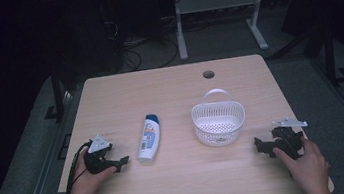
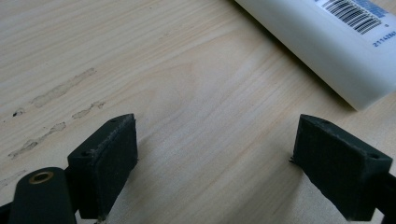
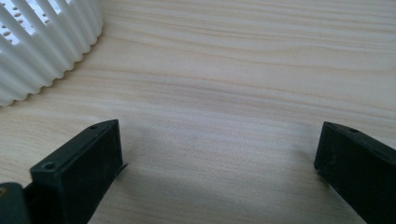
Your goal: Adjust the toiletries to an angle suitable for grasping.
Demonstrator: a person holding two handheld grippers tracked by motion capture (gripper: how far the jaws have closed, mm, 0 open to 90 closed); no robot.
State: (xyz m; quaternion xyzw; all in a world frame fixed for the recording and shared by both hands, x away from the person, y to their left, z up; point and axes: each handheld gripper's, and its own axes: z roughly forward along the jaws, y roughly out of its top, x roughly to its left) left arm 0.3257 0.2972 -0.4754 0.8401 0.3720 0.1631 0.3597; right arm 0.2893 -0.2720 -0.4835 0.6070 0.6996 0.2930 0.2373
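A white bottle (image 1: 148, 137) with a blue cap lies flat on the wooden table (image 1: 182, 186), left of centre. Its lower end (image 2: 327, 42) crosses the top right of the left gripper view. My left gripper (image 1: 120, 163) rests on the table just left of the bottle's bottom end, open, with bare wood between its jaws (image 2: 215, 154). A white slatted basket (image 1: 219, 121) with a handle stands right of centre; its ribbed wall (image 3: 42, 46) shows at the upper left of the right gripper view. My right gripper (image 1: 261, 146) sits on the table to the basket's right, open and holding nothing (image 3: 219, 168).
A round cable hole (image 1: 208, 74) sits near the table's far edge. Beyond the table stand white desk legs (image 1: 179, 25) and loose cables (image 1: 129, 52) on a dark floor. Wood lies bare between the bottle and the basket.
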